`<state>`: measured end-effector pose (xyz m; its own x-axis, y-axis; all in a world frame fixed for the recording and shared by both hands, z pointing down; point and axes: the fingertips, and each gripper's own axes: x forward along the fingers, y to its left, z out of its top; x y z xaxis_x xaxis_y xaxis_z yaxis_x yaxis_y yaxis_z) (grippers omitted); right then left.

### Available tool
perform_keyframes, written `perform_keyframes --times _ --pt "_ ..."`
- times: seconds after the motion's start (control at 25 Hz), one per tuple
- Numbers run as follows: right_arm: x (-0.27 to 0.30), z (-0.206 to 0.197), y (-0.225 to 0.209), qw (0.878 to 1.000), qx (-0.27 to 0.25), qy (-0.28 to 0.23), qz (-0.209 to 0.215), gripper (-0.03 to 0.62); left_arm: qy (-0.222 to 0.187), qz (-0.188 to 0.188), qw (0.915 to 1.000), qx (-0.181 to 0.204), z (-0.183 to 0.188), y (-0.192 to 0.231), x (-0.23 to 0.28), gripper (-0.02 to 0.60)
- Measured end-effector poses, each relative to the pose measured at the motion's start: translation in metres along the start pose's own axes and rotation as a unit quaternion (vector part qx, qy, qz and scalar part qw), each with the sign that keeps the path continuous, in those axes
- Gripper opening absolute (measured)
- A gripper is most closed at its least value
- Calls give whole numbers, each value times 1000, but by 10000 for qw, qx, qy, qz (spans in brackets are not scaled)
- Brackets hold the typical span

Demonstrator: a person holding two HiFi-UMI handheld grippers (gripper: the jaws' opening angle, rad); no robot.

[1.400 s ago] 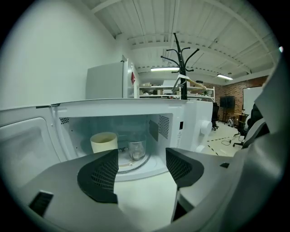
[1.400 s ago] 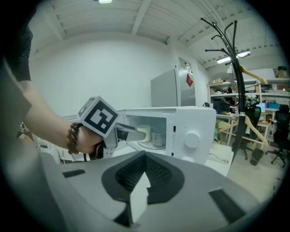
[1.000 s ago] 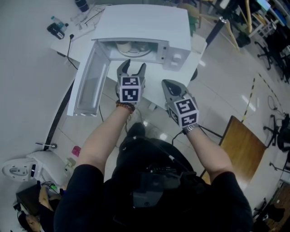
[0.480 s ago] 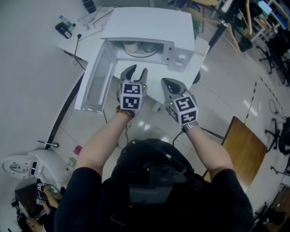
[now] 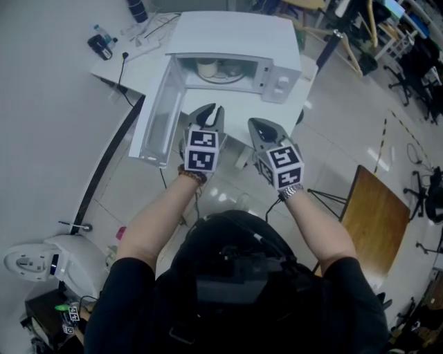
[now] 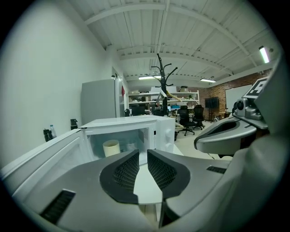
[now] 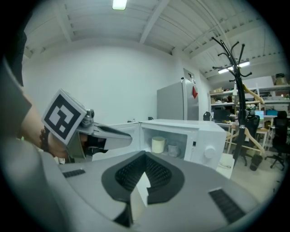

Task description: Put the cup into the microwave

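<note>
One white counter (image 5: pixel 142 66), upper frame, carries open microwave (image 5: pixel 235 31), cup (image 5: pixel 206 68) inside | left gripper (image 5: pixel 213 109) jaws just closing, narrow gap, empty | right gripper (image 5: pixel 256 124) closed, empty | pale floor (image 5: pixel 346 117)

A white table (image 5: pixel 149 66) stood by the wall with a dark bottle (image 5: pixel 137 8) and a black cable (image 5: pixel 123 61) on it, a brown wooden board (image 5: pixel 374 221) off right, a coat rack (image 6: pixel 162 79) and fridge (image 6: pixel 97 102) beyond.

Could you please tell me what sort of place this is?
Probably an open-plan lab or workshop office: office chairs and stocked shelves stand at the back, with a microwave on a white table.
</note>
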<state>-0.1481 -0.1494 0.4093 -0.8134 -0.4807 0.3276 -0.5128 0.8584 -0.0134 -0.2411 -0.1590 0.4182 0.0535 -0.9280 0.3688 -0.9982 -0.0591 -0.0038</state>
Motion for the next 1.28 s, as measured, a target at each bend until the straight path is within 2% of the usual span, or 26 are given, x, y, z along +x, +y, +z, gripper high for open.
perform_keyframes --times 0.2,0.8,1.28 --pt "-12 0 28 9999 -52 15 -156 2 -57 -254 9996 91 -3 -6 -30 6" --pt "-52 3 84 9985 -91 -75 -540 2 -203 -859 9961 56 -10 -30 -107 2" --pt "-75 14 85 9987 31 -206 -469 2 -183 -906 9957 66 -15 -51 -130 2"
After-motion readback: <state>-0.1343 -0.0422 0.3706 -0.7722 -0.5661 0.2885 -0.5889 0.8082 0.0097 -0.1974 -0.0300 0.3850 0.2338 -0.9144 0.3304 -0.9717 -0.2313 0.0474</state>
